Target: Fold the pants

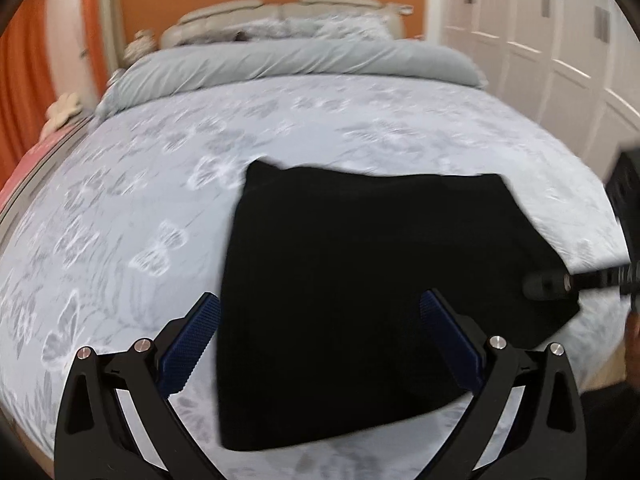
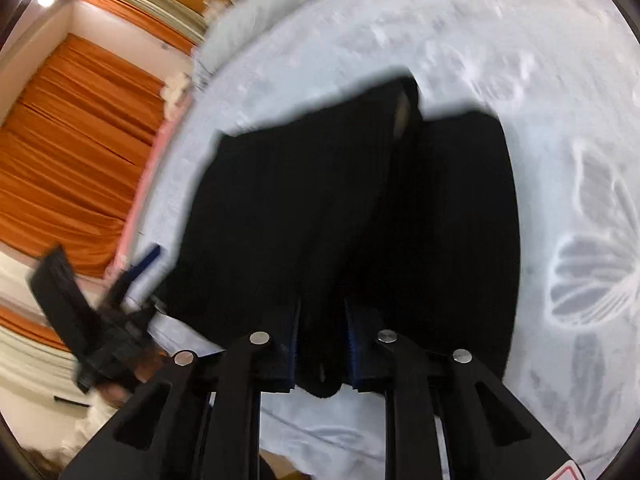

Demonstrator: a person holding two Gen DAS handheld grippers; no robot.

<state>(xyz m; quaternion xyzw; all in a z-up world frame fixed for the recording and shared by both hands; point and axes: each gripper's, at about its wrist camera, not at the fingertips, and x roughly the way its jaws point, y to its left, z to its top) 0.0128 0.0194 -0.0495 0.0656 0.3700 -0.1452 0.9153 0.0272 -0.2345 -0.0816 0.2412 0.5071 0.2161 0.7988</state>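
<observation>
Black pants (image 1: pixel 360 260) lie folded on the bed's pale blue butterfly-print cover (image 1: pixel 140 200). My left gripper (image 1: pixel 320 316) is open and empty, its blue-padded fingers spread wide above the near part of the pants. My right gripper (image 2: pixel 323 316) is shut on a fold of the pants (image 2: pixel 320 200) at their near edge. In the left wrist view the right gripper (image 1: pixel 560 284) shows at the pants' right corner. In the right wrist view the left gripper (image 2: pixel 120 292) shows at the left, off the cloth.
A rolled grey duvet (image 1: pixel 280 64) and pillows lie at the head of the bed. White wardrobe doors (image 1: pixel 540 40) stand on the right. Orange curtains (image 2: pixel 72 152) hang on the left. The bed's near edge (image 2: pixel 320 432) is just below the pants.
</observation>
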